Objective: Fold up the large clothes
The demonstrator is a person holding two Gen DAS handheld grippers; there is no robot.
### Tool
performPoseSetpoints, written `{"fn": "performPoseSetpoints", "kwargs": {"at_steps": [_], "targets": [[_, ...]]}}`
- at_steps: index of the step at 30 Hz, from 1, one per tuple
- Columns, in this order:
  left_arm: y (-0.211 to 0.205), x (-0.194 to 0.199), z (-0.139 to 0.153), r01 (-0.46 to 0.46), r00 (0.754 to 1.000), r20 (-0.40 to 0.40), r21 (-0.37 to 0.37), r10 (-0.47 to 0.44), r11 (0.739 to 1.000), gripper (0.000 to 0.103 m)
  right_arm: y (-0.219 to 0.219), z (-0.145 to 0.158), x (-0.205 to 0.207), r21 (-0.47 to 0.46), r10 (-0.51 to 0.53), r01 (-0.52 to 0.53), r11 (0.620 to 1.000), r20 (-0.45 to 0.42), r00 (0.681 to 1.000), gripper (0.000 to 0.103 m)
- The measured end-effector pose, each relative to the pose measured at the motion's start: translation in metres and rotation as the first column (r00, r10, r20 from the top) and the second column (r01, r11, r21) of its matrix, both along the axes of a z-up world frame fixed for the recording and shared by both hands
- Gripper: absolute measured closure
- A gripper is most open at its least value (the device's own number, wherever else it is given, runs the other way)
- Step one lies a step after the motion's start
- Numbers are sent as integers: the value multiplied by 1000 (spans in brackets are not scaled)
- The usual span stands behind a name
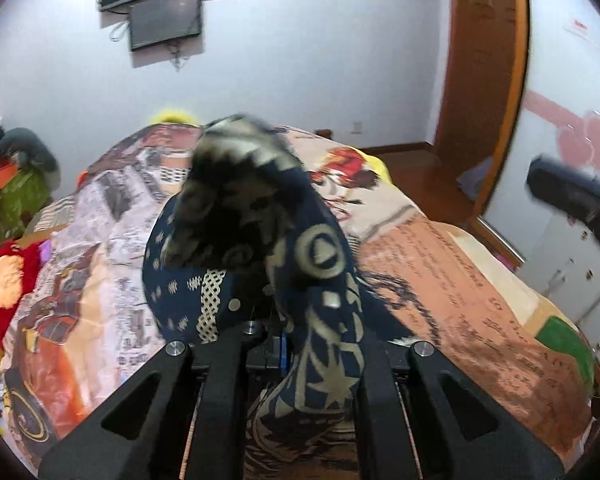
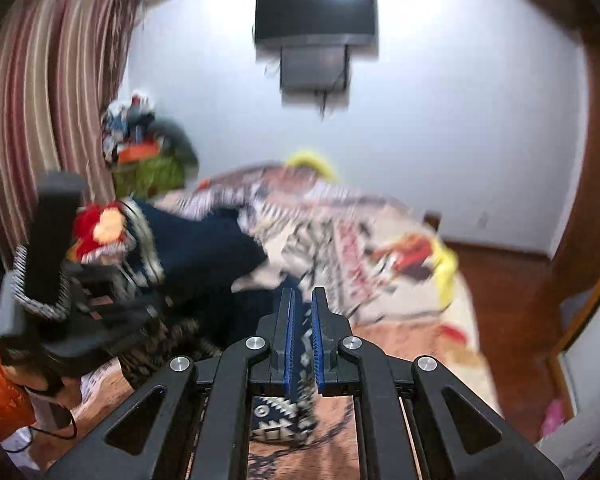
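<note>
Colourful printed bedding covers the big bed [image 1: 480, 280], which fills most of both views, and a dark screen [image 2: 316, 12] is fixed high on the white wall behind it. On the bed a large navy garment [image 1: 324, 280] with a pale pattern of stars, rings and zigzags is seen, part lifted and part lying on the cover. In the left wrist view the cloth is bunched over the left gripper [image 1: 260, 312] so that its fingers are hidden; the jaws are all but closed, and the cloth looks pinched between them, because a thick fold stands up in front of the camera and hangs down between the black arms. In the right wrist view the right gripper [image 2: 303, 320] is seen with its blue pads almost together, and a thin strip of the patterned cloth seems to be caught low between them, though the blur makes this hard to be sure of. More of the navy cloth [image 2: 204, 248] is spread toward the left gripper [image 2: 100, 304], which is held by a hand [image 2: 40, 376] in an orange sleeve. The garment is judged to be soft, floppy and fairly heavy for cloth, so it will sag and slide wherever it is not held. It is best taken at two far corners or along a hem, pulled flat, and then laid down.
</note>
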State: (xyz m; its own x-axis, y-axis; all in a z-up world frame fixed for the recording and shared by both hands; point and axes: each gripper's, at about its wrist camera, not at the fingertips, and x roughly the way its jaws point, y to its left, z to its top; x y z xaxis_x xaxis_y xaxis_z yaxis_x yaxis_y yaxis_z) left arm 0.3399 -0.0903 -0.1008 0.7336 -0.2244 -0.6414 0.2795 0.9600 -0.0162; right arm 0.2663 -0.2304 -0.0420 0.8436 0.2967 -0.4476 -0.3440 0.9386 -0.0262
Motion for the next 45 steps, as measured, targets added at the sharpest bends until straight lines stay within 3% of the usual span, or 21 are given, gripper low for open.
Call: {"fn": "performPoseSetpoints", "kwargs": {"at_steps": [8, 12, 15, 18, 20, 21, 22, 24, 29, 31, 34, 38, 42, 45], "targets": [[-36, -2, -20, 128, 981, -137, -58, -135, 990, 96, -36, 27, -38, 52, -85, 82, 995, 61, 995, 99], [-43, -1, -43, 182, 943, -258, -129, -210, 975, 96, -54, 32, -47, 82, -118, 112, 990, 81, 990, 99], [-51, -9, -58, 216, 926, -296, -93, -234, 972, 96, -61, 34, -53, 111, -125, 115, 987, 86, 988, 99], [-57, -20, -55, 231, 931, -281, -33, -231, 972, 96, -61, 32, -53, 135, -127, 114, 984, 95, 987, 97], [-56, -25, -52, 228, 939, -262, -4, -222, 974, 94, -59, 32, -56, 165, -132, 113, 980, 103, 986, 69], [-55, -29, -49, 222, 944, -251, 8, -213, 975, 92, -59, 33, -59, 194, -129, 105, 975, 116, 985, 27], [-53, -32, -48, 218, 946, -247, 15, -208, 976, 90, -58, 34, -60, 220, -117, 85, 972, 138, 984, 6], [-47, -36, -43, 208, 948, -245, 5, -201, 978, 88, -52, 38, -68, 250, -62, 9, 968, 204, 977, 6], [-21, -41, -32, 169, 955, -236, -57, -178, 984, 83, -31, 40, -64, 195, -39, -3, 981, 210, 977, 6], [-7, -48, -24, 159, 954, -238, -120, -184, 980, 76, -28, 39, -58, 211, -29, -10, 978, 183, 983, 5], [8, -57, -11, 178, 949, -218, -227, -228, 957, 56, -27, 38, -45, 233, -29, -4, 972, 141, 990, 5], [14, -68, 3, 177, 959, -185, -207, -216, 962, 56, -21, 36, -23, 243, -20, 3, 970, 69, 997, 5], [40, -72, 15, 114, 975, -163, -222, -153, 968, 55, -10, 26, 2, 244, 25, -16, 970, -36, 999, 5], [59, -69, 18, 35, 988, -144, -151, -57, 988, 51, 4, 10, 25, 218, 57, -25, 976, -140, 988, 5]]}}
